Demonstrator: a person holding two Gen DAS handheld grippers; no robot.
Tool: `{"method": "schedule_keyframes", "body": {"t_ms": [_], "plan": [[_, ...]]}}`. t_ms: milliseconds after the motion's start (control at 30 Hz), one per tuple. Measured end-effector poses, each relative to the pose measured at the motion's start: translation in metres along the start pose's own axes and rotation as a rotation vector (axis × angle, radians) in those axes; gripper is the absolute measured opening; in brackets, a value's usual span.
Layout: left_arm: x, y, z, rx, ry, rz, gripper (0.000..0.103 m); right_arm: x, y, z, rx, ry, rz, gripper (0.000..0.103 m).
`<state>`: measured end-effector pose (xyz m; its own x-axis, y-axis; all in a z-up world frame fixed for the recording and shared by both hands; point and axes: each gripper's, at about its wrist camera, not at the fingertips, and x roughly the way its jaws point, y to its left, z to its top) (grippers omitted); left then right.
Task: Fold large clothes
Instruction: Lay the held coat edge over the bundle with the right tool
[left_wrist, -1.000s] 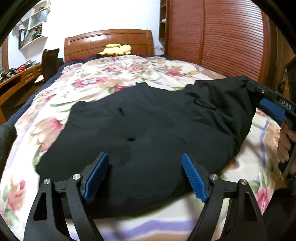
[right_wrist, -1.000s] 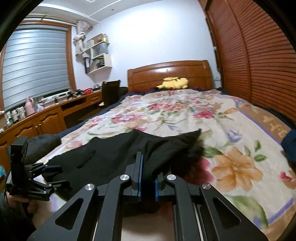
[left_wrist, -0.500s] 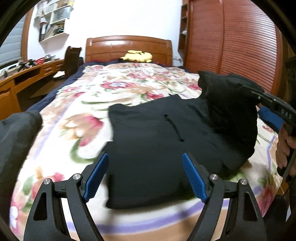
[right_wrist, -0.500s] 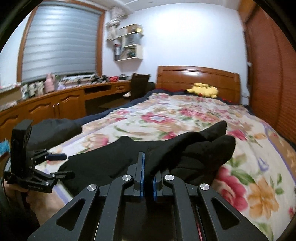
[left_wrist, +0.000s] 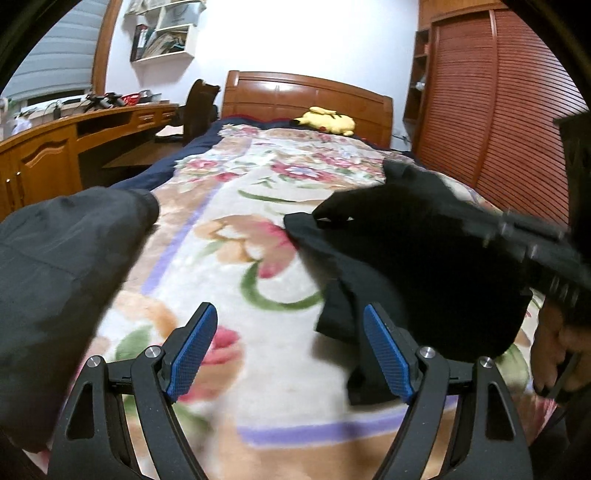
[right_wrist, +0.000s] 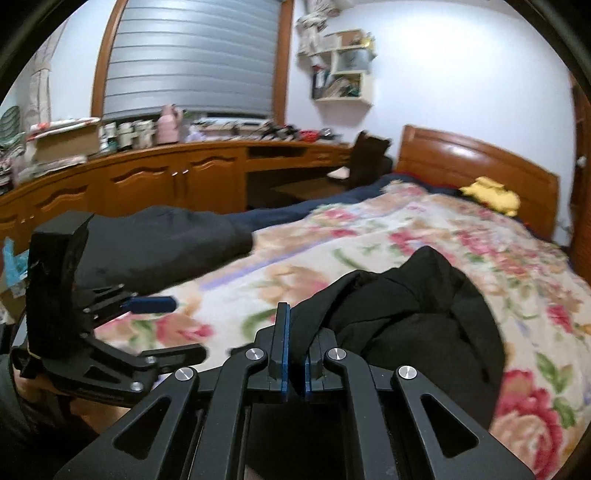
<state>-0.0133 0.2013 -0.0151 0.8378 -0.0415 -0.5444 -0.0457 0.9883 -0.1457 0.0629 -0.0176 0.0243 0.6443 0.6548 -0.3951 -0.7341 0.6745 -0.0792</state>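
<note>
A black garment (left_wrist: 406, 258) lies bunched on the floral blanket (left_wrist: 258, 229), partly lifted at one edge. My right gripper (right_wrist: 293, 332) is shut on a fold of this black garment (right_wrist: 424, 314), which drapes to the right of the fingers. In the left wrist view the right gripper (left_wrist: 495, 232) shows blurred at the right, held by a hand (left_wrist: 561, 350). My left gripper (left_wrist: 290, 350) stands open over bare blanket, just left of the garment, with nothing between its blue pads (left_wrist: 192, 347). From the right wrist view the left gripper (right_wrist: 166, 328) is at the left, open.
A grey garment (left_wrist: 55, 277) is heaped at the bed's left edge. A yellow plush toy (left_wrist: 327, 120) lies by the wooden headboard (left_wrist: 306, 96). Wooden desk and cabinets (right_wrist: 166, 181) with a chair (right_wrist: 369, 158) run along the left; a slatted wardrobe (left_wrist: 498, 110) stands on the right.
Both grippers swung to the left. The right one carried the black garment's edge up and over, bunching it. The left one left the garment and now hangs over bare blanket.
</note>
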Motion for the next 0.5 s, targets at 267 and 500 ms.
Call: {"method": "schedule_keyframes", "body": {"t_ms": [267,500], "plan": [[-0.002,0.003,0.001,-0.015,-0.014,-0.010,0.082,0.038,-0.026,-0.004,0.079,0.137,0.088,0.013],[-0.004,-0.015,0.006,0.008,-0.041,-0.038,0.082,-0.006,-0.048,0.029,0.024,0.040,0.021,0.070]]}}
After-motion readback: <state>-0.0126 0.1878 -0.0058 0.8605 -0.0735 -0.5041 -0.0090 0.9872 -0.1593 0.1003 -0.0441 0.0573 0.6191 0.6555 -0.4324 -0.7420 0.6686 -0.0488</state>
